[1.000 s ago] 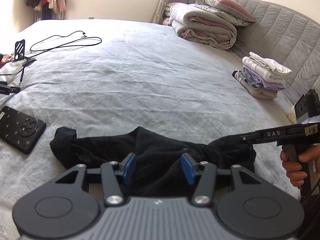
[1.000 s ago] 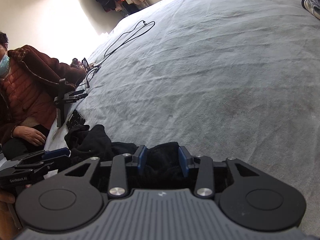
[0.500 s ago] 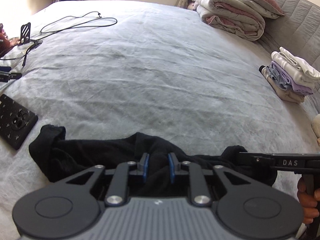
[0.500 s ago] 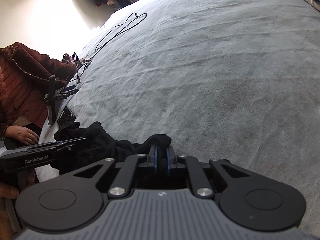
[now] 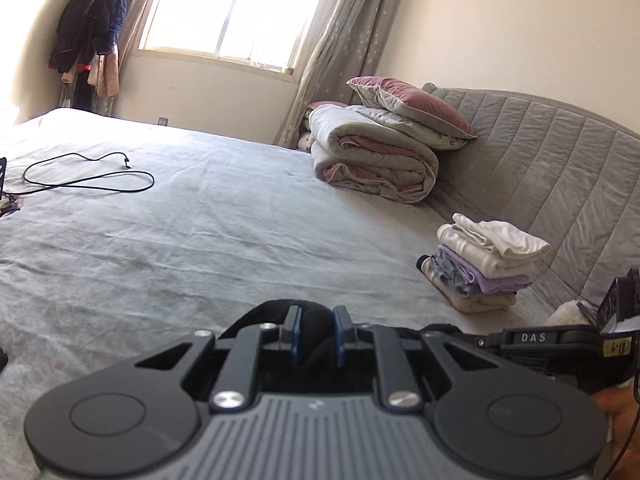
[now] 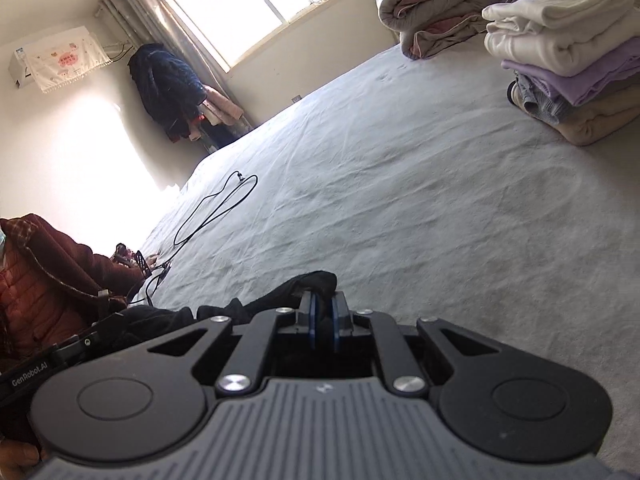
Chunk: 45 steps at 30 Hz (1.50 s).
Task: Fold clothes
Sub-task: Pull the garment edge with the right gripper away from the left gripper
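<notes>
Left wrist: black garment seemingly pinched.

On my black right gripper I read "DAS" beside a yellow sticker marked "6-13", and "GenRobot.AI" on my black left gripper.

Bedroom: cream walls; bright window with grey curtains; grey bed, quilted headboard; covered air conditioner high on wall.

Far on your grey bed lies a black cable; a rolled quilt carries a pillow far right.
</notes>
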Available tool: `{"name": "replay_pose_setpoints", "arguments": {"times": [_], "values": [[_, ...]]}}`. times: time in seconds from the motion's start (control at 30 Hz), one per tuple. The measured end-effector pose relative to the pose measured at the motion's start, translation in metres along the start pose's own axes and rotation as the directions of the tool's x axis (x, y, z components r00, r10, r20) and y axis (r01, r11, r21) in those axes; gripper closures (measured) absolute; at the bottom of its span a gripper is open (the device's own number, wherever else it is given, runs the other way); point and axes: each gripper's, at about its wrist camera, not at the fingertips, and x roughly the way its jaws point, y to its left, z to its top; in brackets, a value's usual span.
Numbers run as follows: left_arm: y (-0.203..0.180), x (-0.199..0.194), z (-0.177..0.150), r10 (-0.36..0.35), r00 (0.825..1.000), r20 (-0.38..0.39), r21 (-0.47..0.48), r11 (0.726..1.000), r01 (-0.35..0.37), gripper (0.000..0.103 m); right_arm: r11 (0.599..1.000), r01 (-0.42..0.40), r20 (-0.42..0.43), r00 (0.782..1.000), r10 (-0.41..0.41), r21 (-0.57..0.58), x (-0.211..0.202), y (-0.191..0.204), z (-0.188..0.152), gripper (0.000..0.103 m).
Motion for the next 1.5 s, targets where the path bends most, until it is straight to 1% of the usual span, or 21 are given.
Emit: {"name": "replay_pose_setpoints", "arguments": {"times": [0.1,0.2,0.3,0.37,0.43,0.47,0.53,0.6,0.73,0.8,0.87,0.93,1.0,1.07,1.13,1.2,1.3,1.37,1.5], "values": [[-0.007,0.009,-0.010,0.009,0.997,-0.072,0.013,1.000,-0.008,0.087,1.000,0.015,0.001,1.000,-0.015,0.004,-0.001,-0.009,0.002,0.093],[-0.017,0.013,-0.021,0.009,0.989,-0.147,0.044,0.999,-0.003,0.087,0.999,0.036,-0.009,0.999,-0.036,0.012,0.000,-0.014,0.001,0.093],[-0.024,0.010,-0.030,0.007,0.983,-0.186,0.083,0.996,0.008,0.088,0.999,0.051,-0.015,0.999,-0.050,0.013,-0.002,-0.019,-0.001,0.093],[-0.026,0.006,-0.036,0.004,0.977,-0.213,0.102,0.995,0.018,0.090,0.998,0.057,-0.016,0.998,-0.057,0.011,-0.005,-0.023,-0.003,0.093],[-0.026,0.003,-0.042,0.005,0.970,-0.243,0.115,0.993,0.024,0.099,0.998,0.064,-0.017,0.998,-0.064,0.008,-0.007,-0.025,-0.004,0.093],[-0.026,0.002,-0.044,0.006,0.966,-0.257,0.119,0.993,0.026,0.099,0.998,0.070,-0.016,0.997,-0.070,0.005,-0.008,-0.027,-0.005,0.093],[-0.024,0.001,-0.050,0.008,0.956,-0.292,0.123,0.992,0.029,0.099,0.997,0.078,-0.025,0.997,-0.077,0.010,-0.009,-0.031,-0.006,0.093],[-0.021,0.001,-0.058,0.018,0.941,-0.339,0.137,0.990,0.031,0.099,0.996,0.082,-0.039,0.996,-0.081,0.020,-0.010,-0.035,-0.008,0.093],[-0.020,0.003,-0.075,0.048,0.911,-0.410,0.198,0.979,0.038,0.099,0.996,0.090,-0.063,0.994,-0.090,-0.006,-0.013,-0.037,-0.013,0.093],[-0.021,0.003,-0.081,0.057,0.897,-0.439,0.234,0.971,0.053,0.099,0.994,0.104,-0.080,0.991,-0.106,-0.022,-0.013,-0.038,-0.016,0.093],[-0.022,0.003,-0.084,0.063,0.889,-0.453,0.256,0.965,0.063,0.099,0.993,0.113,-0.094,0.989,-0.115,-0.025,-0.013,-0.041,-0.018,0.093],[-0.022,0.003,-0.083,0.064,0.891,-0.449,0.265,0.962,0.064,0.098,0.994,0.113,-0.109,0.988,-0.113,-0.013,-0.013,-0.046,-0.018,0.093],[-0.022,0.001,-0.077,0.045,0.905,-0.422,0.245,0.967,0.066,0.097,0.995,0.096,-0.132,0.987,-0.093,0.015,-0.013,-0.049,-0.017,0.093],[-0.022,0.000,-0.071,0.011,0.917,-0.399,0.211,0.974,0.080,0.092,0.997,0.063,-0.164,0.985,-0.056,0.039,-0.014,-0.049,-0.017,0.093],[-0.023,0.001,-0.065,-0.029,0.924,-0.382,0.165,0.981,0.099,0.083,0.998,0.034,-0.190,0.981,-0.025,0.047,-0.016,-0.046,-0.018,0.093],[-0.026,0.003,-0.061,-0.070,0.927,-0.370,0.113,0.986,0.120,0.079,0.999,0.009,-0.215,0.977,0.002,0.049,-0.017,-0.041,-0.020,0.093],[-0.032,0.010,-0.056,-0.133,0.921,-0.365,0.035,0.987,0.156,0.076,0.998,-0.018,-0.242,0.970,0.031,0.054,-0.019,-0.037,-0.023,0.093],[-0.038,0.018,-0.054,-0.177,0.911,-0.372,-0.027,0.983,0.180,0.073,0.997,-0.036,-0.257,0.965,0.051,0.065,-0.020,-0.036,-0.025,0.093],[-0.048,0.033,-0.052,-0.230,0.897,-0.379,-0.122,0.973,0.198,0.070,0.995,-0.062,-0.276,0.958,0.082,0.082,-0.023,-0.035,-0.027,0.093]]}}
